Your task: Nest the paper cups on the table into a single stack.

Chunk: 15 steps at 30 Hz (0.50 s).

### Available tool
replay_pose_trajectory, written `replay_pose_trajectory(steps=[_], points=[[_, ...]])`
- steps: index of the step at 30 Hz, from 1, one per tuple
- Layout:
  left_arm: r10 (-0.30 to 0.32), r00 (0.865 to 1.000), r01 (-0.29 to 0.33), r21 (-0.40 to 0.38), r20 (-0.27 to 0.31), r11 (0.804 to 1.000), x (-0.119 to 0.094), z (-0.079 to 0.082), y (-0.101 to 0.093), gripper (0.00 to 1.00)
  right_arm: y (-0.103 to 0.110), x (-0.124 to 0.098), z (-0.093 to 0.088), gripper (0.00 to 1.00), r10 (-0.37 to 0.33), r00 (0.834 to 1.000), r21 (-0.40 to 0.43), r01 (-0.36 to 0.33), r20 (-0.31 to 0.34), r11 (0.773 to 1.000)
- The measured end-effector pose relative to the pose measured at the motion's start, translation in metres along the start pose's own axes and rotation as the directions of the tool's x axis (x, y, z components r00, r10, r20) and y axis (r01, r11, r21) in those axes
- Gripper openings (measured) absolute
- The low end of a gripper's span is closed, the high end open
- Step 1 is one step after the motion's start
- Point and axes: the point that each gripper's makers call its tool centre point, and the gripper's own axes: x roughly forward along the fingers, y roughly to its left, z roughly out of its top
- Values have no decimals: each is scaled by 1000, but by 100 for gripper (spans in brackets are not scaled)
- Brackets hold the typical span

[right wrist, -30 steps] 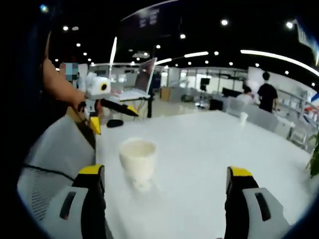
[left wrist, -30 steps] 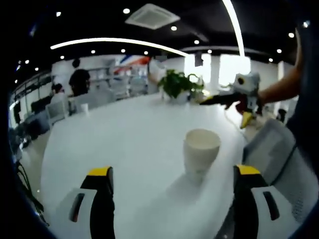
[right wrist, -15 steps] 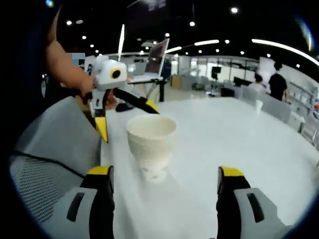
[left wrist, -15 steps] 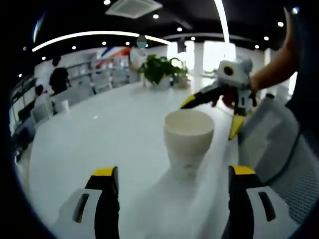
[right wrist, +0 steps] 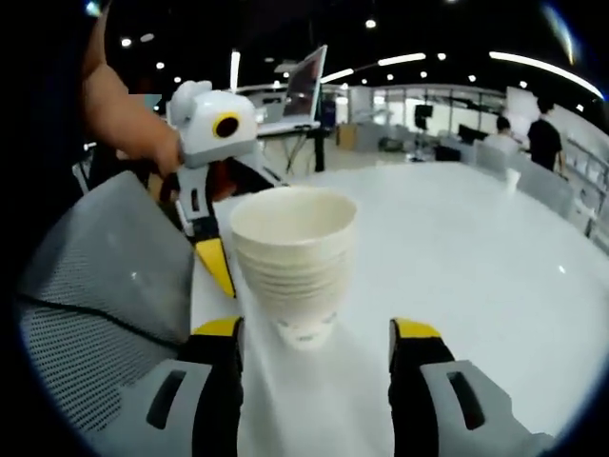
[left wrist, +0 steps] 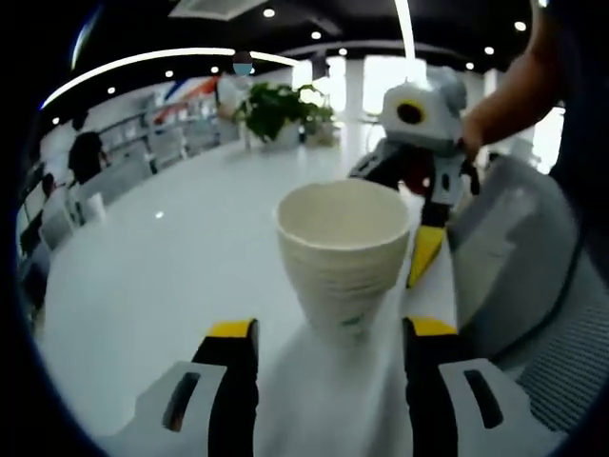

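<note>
A stack of nested white paper cups [left wrist: 343, 252] stands upright on the white table [left wrist: 171, 248], its ribbed rims showing several layers. My left gripper [left wrist: 333, 331] is open, and the base of the stack sits between its yellow-tipped fingers without visible contact. From the opposite side my right gripper [right wrist: 316, 331] is open around the same stack [right wrist: 295, 249] in the same way. Each gripper shows behind the cups in the other's view: the right gripper [left wrist: 419, 205] held by a hand, and the left gripper [right wrist: 211, 205], also hand-held.
A grey mesh chair [left wrist: 533, 286] [right wrist: 95, 276] stands at the table's edge close to the cups. A potted plant [left wrist: 271, 109] sits at the table's far end, with an open laptop [right wrist: 304, 90] on a desk beyond. A small white cup [right wrist: 515, 178] stands far across the table. People stand in the background.
Both grippers have moved in toward the cup stack from opposite sides, so it looms much larger. The jaws of both have narrowed around its base.
</note>
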Motion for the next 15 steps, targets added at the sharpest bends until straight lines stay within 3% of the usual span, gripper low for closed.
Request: replay_pose_trajectory(steps=[3, 7, 12, 15], points=[[-6, 1000, 6, 13, -8, 1000, 4, 0, 0, 57, 2, 4, -1, 44, 16, 1000, -2, -16, -12, 1000], [-19, 1000, 20, 36, -21, 999, 7, -1, -2, 54, 4, 9, 0, 43, 31, 999, 3, -31, -9, 1000], [-44, 999, 45, 32, -29, 998, 10, -1, -4, 35, 7, 13, 0, 36, 51, 999, 4, -51, -7, 999], [-48, 998, 49, 30, -36, 998, 11, 1, -4, 34, 10, 14, -1, 31, 59, 998, 14, -59, -7, 998]])
